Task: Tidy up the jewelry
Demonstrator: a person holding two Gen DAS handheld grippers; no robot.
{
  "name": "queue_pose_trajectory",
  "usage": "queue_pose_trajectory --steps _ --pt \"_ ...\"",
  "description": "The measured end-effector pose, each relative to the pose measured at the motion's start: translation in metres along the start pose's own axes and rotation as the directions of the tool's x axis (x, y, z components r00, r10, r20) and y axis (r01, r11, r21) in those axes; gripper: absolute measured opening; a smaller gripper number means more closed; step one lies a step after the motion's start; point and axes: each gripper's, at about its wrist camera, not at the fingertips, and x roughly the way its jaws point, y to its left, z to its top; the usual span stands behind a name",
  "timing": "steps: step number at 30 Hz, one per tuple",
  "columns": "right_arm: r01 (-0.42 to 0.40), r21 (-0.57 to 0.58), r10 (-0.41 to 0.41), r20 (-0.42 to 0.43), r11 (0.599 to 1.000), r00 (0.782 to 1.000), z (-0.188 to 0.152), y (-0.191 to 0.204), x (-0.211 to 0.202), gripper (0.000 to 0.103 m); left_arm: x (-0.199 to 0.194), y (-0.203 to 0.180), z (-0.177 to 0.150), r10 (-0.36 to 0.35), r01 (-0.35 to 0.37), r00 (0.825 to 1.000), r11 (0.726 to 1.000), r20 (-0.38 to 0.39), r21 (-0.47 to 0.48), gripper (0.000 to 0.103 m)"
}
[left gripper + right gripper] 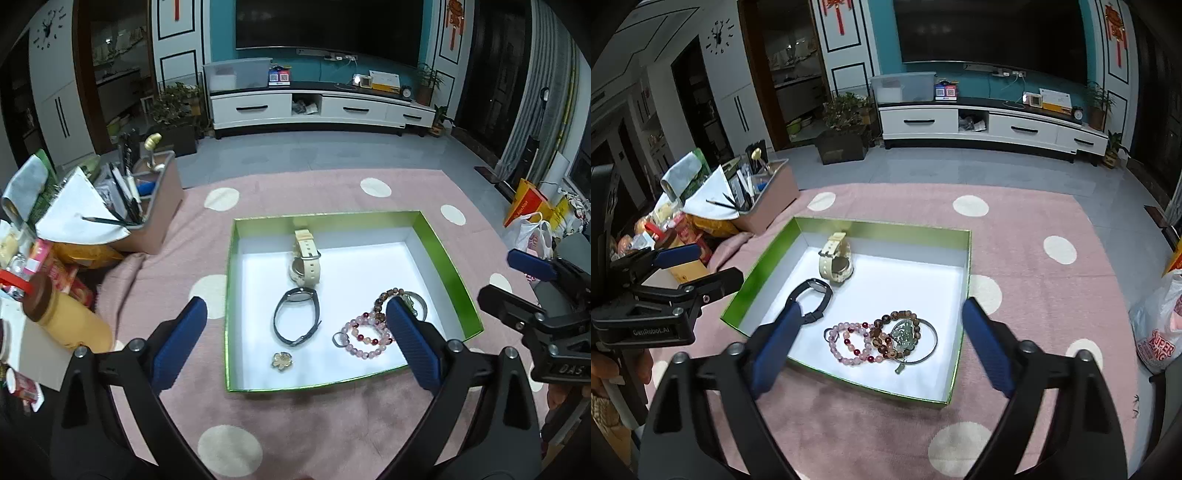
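Left gripper (pixel 295 332): jaws spread wide, nothing between the pads, clear of all items. Right gripper (pixel 881 343): likewise spread wide and empty. Both hover above the near edge of the box (pixel 447 258) and point down into it. In the left view the right gripper appears at the right edge; in the right view the left gripper appears at the left edge, with part of a hand below it.

The box is a shallow green tray with a white floor. It rests on a pink cloth (pixel 295 417) with pale dots. Contents, near to far:
- brooch (pixel 282 360), near the front wall, left of centre between the left gripper's fingers;
- pink beads (pixel 851 341), just beside brown beads (pixel 886 328), a jade pendant (pixel 904 338) and a metal bangle (pixel 932 341), all in one overlapping cluster at the front right;
- black watch (pixel 297 315), at mid-floor;
- cream watch (pixel 306 262), near the far wall.

Left of the cloth: a pink bin (pixel 162 218) of pens and papers, a yellow bottle (pixel 68 319) and assorted packets. Beyond the cloth: grey floor, a white TV stand (pixel 321 107), a dark screen on a teal wall, potted plants, a wall clock.
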Motion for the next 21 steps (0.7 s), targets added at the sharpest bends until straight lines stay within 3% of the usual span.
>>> queue_pose_trajectory --steps 7,16,21 --pt "0.051 -0.013 -0.051 0.004 0.999 0.999 0.017 0.006 -0.023 0.102 -0.024 -0.008 0.017 0.067 -0.067 0.998 0.998 -0.016 0.006 0.101" --pt "0.107 -0.025 -0.11 -0.124 0.994 0.986 0.04 0.008 -0.021 0.102 -0.039 -0.014 0.04 0.059 -0.06 0.998 0.998 -0.033 -0.029 0.101" --pt "0.129 -0.037 -0.133 -0.132 0.991 0.982 0.046 0.008 -0.022 0.102 -0.039 -0.015 0.046 0.094 -0.095 0.995 0.995 -0.026 -0.027 0.101"
